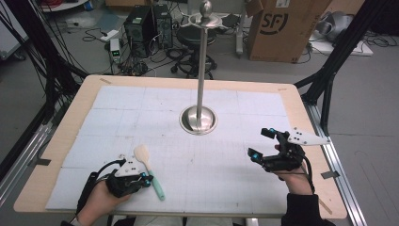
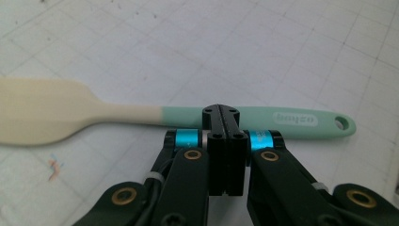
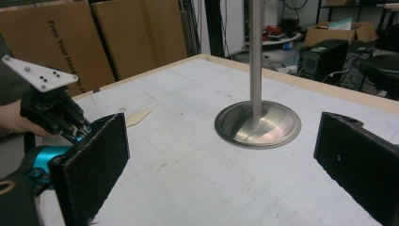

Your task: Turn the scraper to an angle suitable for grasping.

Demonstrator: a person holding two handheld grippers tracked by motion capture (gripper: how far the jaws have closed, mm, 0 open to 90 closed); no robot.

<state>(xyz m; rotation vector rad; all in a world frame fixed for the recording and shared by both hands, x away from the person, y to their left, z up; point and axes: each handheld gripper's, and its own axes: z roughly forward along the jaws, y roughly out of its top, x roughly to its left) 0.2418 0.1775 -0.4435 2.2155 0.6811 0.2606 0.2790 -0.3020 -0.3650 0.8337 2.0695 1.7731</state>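
Observation:
A spatula (image 1: 143, 154) with a cream blade and a mint-green handle lies flat on the white mat near the front left. In the left gripper view the spatula (image 2: 117, 114) runs crosswise just beyond the jaw tips. My left gripper (image 1: 147, 180) is shut, its two jaws pressed together with nothing between them, and its tips (image 2: 221, 113) sit right at the green handle. My right gripper (image 1: 261, 143) hovers at the front right, open wide and empty. In the right gripper view, my right gripper (image 3: 221, 155) points toward the metal stand.
A tall metal pole on a round steel base (image 1: 199, 120) stands at the table's middle; the same base (image 3: 258, 125) lies ahead of the right jaws. A gridded white mat (image 1: 141, 103) covers the wooden table. Boxes, cables and a stool sit beyond the far edge.

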